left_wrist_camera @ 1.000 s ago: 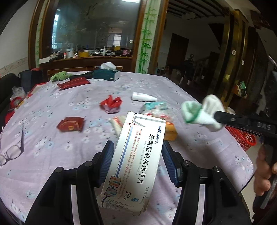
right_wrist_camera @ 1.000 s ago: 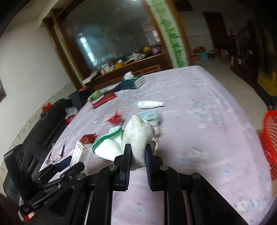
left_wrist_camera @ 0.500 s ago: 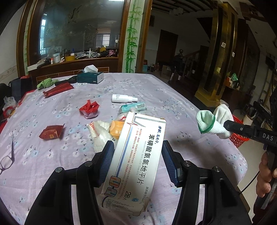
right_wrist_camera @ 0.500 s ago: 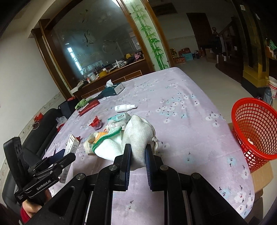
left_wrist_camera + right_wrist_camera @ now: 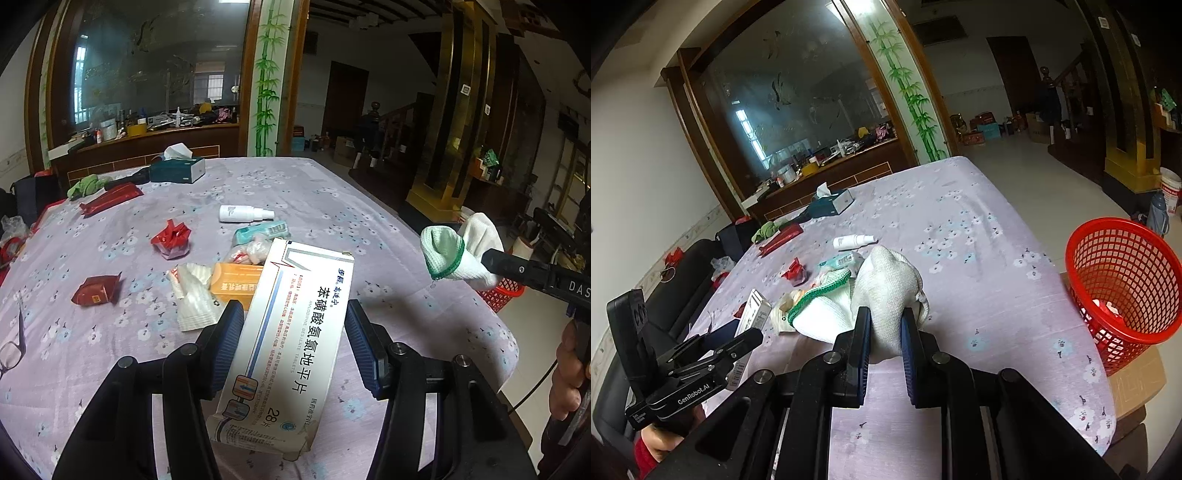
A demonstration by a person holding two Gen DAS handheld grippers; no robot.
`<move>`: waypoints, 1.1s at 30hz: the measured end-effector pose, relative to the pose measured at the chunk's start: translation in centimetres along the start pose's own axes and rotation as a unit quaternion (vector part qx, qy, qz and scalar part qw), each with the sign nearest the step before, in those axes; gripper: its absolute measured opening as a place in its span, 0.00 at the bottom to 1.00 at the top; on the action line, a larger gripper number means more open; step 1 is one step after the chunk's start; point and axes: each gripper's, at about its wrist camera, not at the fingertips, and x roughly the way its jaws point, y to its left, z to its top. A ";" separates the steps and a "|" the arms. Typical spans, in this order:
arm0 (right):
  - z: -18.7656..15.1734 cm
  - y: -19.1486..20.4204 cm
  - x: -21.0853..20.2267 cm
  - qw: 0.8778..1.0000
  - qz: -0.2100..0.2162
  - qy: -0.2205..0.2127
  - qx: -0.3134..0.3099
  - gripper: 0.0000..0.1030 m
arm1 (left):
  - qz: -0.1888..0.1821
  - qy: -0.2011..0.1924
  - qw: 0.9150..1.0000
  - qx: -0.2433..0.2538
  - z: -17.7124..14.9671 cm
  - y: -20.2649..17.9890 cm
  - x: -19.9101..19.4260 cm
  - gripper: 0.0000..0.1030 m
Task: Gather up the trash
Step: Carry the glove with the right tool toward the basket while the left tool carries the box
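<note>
My left gripper (image 5: 293, 343) is shut on a white medicine box (image 5: 291, 343) with blue print, held above the table's near edge. In the right wrist view the same box (image 5: 753, 312) shows edge-on at the left. My right gripper (image 5: 884, 328) is shut on a white knitted glove with a green cuff (image 5: 882, 291); that glove (image 5: 458, 254) hangs in the air at the right of the left wrist view. A red mesh basket (image 5: 1126, 280) stands on a cardboard box beside the table's right edge, with some scraps inside.
On the lilac flowered tablecloth (image 5: 332, 199) lie red wrappers (image 5: 171, 240), an orange box (image 5: 236, 282), a white pouch (image 5: 192, 295), a white spray bottle (image 5: 243, 213), a teal tissue box (image 5: 177, 170) and glasses (image 5: 11, 350). Black seats (image 5: 683, 280) line the left side.
Both grippers have drawn back and risen from the table, each keeping its load. The right gripper's view has swung right, bringing the red basket fully into sight.
</note>
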 end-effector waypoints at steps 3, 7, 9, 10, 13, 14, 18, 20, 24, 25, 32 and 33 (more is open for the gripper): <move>0.0 -0.5 -0.1 1.000 0.000 0.001 0.004 0.16 | -0.002 0.001 1.000 0.005 0.1 -0.5 0.2 0.54; 0.0 -1.0 -0.4 1.000 -0.002 -0.001 0.008 0.16 | -0.006 0.004 1.000 0.014 0.3 -1.3 0.5 0.54; 0.0 -1.5 -0.5 1.000 -0.003 -0.001 0.012 0.16 | -0.009 0.004 1.000 0.017 0.5 -1.7 0.6 0.54; 0.1 -1.6 -0.6 1.000 -0.004 -0.002 0.014 0.16 | -0.012 0.003 1.000 0.019 0.6 -1.9 0.7 0.54; 0.2 -2.1 -1.0 1.000 -0.009 -0.005 0.019 0.16 | -0.019 0.004 1.000 0.025 0.8 -2.6 0.8 0.54; 0.3 -2.4 -1.1 1.000 -0.010 -0.007 0.022 0.16 | -0.022 0.004 0.999 0.027 0.9 -2.9 1.0 0.54; 0.4 -3.5 -1.7 0.999 -0.017 -0.012 0.029 0.16 | -0.030 0.005 0.999 0.033 1.4 -3.8 1.2 0.54; 0.5 -3.9 -1.9 0.999 -0.020 -0.014 0.033 0.16 | -0.040 0.007 0.999 0.033 1.7 -4.2 1.4 0.54; 0.8 -5.1 -2.6 0.998 -0.026 -0.021 0.043 0.16 | -0.049 0.005 0.998 0.042 2.4 -5.3 1.6 0.54; 0.9 -5.4 -2.8 0.998 -0.027 -0.024 0.046 0.16 | -0.054 0.006 0.998 0.042 2.6 -5.6 1.7 0.54; 1.9 -8.4 -5.0 0.995 -0.052 -0.048 0.064 0.16 | -0.093 0.020 0.994 0.055 4.3 -8.5 2.9 0.54; 2.2 -9.1 -5.6 0.994 -0.061 -0.054 0.067 0.16 | -0.100 0.021 0.993 0.058 4.7 -9.2 3.0 0.54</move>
